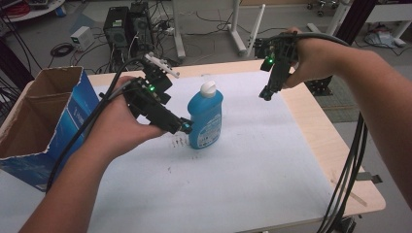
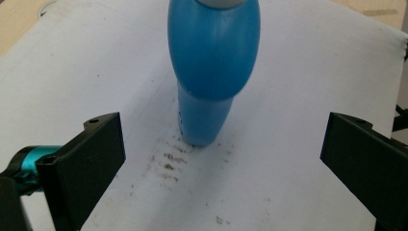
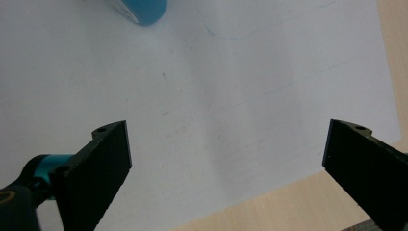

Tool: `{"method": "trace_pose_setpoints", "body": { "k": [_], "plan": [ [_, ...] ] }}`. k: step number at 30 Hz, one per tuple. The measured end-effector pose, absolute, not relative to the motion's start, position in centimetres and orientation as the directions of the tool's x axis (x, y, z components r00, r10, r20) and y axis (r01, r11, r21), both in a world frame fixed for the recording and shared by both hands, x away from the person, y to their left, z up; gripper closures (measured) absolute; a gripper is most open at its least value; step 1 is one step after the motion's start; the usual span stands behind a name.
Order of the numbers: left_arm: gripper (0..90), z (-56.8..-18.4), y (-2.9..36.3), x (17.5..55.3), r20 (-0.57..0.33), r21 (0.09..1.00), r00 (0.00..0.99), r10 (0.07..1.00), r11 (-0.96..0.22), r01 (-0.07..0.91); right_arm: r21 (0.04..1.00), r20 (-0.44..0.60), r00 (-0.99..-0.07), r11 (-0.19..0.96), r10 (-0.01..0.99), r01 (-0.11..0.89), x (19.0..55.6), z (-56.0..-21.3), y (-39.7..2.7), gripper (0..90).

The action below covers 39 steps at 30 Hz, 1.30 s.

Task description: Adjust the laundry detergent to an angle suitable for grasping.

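White sheet [image 1: 233,170]; bottle [image 1: 206,116] label unreadable.

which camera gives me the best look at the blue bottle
The high view: the blue bottle stands whole there, white cap and label visible. The left gripper view shows its body up close, top cropped; the right gripper view catches just its base at the top edge.

A glossy blue plastic bottle [image 1: 206,119] stood on matt white paper [image 1: 252,165] over a pale wooden bench [image 1: 335,145], beside a corrugated cardboard box [image 1: 43,121].
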<state>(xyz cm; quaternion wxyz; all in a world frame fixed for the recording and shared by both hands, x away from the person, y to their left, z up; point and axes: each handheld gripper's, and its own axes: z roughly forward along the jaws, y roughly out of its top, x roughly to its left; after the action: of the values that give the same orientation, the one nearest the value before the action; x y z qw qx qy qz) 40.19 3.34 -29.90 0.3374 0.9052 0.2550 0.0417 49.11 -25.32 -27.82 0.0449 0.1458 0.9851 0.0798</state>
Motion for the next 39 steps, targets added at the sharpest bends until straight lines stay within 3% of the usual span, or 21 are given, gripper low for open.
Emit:
{"method": "trace_pose_setpoints", "body": {
  "k": [39],
  "plan": [
    [1.7, -33.1, -3.4, 43.7, -0.070, 0.631, 0.852, 0.519, -0.638, 0.441, 0.168, -0.062, -0.952, 0.943, 0.299, 0.286, 49.1, -28.1, -25.5, 2.3]
  ]
}}
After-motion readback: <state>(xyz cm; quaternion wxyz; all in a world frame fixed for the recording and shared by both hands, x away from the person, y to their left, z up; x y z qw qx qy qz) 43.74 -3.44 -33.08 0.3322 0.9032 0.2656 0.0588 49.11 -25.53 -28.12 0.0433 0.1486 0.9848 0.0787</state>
